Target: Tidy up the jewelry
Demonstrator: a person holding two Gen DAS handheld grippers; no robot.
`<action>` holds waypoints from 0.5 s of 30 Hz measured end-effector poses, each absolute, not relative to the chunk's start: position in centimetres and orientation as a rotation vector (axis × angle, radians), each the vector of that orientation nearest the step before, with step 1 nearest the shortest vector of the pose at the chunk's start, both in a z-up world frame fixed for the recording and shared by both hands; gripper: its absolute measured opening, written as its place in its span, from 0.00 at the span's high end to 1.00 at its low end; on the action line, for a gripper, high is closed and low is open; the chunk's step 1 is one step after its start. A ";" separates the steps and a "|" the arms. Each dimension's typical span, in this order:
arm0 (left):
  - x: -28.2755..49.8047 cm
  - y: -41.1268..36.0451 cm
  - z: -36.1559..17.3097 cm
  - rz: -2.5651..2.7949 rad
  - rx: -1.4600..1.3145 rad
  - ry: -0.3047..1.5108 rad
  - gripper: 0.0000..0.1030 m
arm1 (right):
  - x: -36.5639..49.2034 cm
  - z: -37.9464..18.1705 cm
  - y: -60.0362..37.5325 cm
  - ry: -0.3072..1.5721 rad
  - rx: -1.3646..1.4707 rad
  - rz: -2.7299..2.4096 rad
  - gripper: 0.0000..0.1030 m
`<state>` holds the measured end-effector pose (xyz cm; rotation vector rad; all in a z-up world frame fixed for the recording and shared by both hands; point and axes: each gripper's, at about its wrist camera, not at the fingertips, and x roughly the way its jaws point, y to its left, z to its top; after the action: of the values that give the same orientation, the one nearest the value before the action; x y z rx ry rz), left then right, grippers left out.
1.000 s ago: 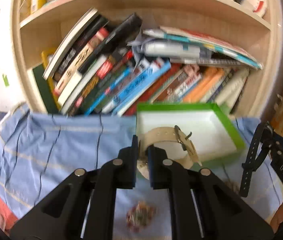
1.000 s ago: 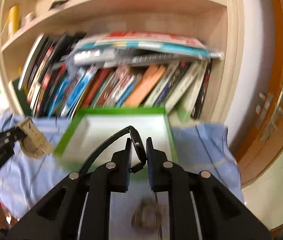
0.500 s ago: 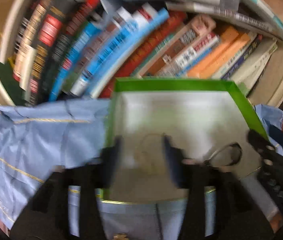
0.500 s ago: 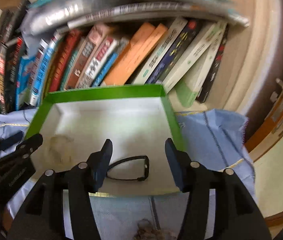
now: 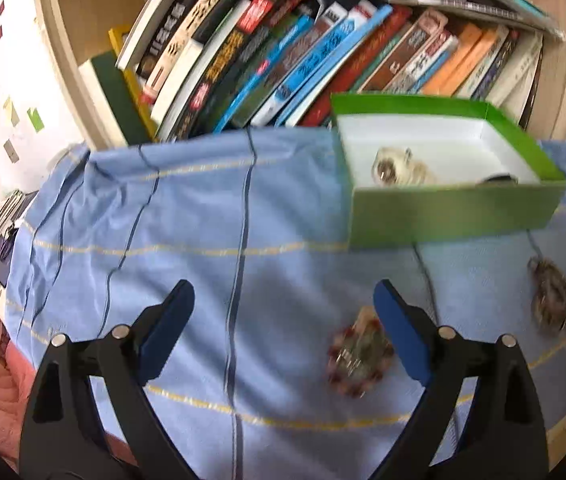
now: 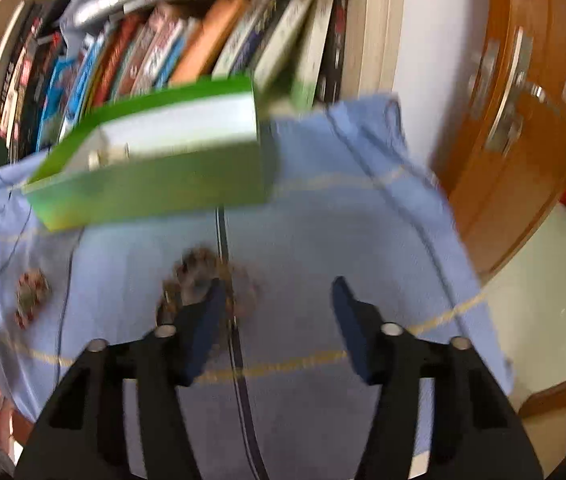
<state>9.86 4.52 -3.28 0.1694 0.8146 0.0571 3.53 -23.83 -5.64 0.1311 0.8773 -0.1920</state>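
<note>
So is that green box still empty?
No, the green box already holds a pale watch on its white floor.

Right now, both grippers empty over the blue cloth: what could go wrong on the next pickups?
1. The red beaded bracelet sits off-centre, close beside the right finger of the open left gripper; closing now may knock it aside.
2. The brown beaded piece lies at the left finger of the open right gripper, not between the pads.
3. The wrinkled blue cloth could get pinched along with small items.
</note>
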 end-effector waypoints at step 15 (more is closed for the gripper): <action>9.2 3.6 -7.2 -0.074 0.147 0.951 0.30 | 4.9 -8.0 -20.6 0.912 0.151 -0.063 0.69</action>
<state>9.25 3.63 -7.21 0.1470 0.9512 -0.0739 4.85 -20.58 -8.00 0.1513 0.9118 -0.0633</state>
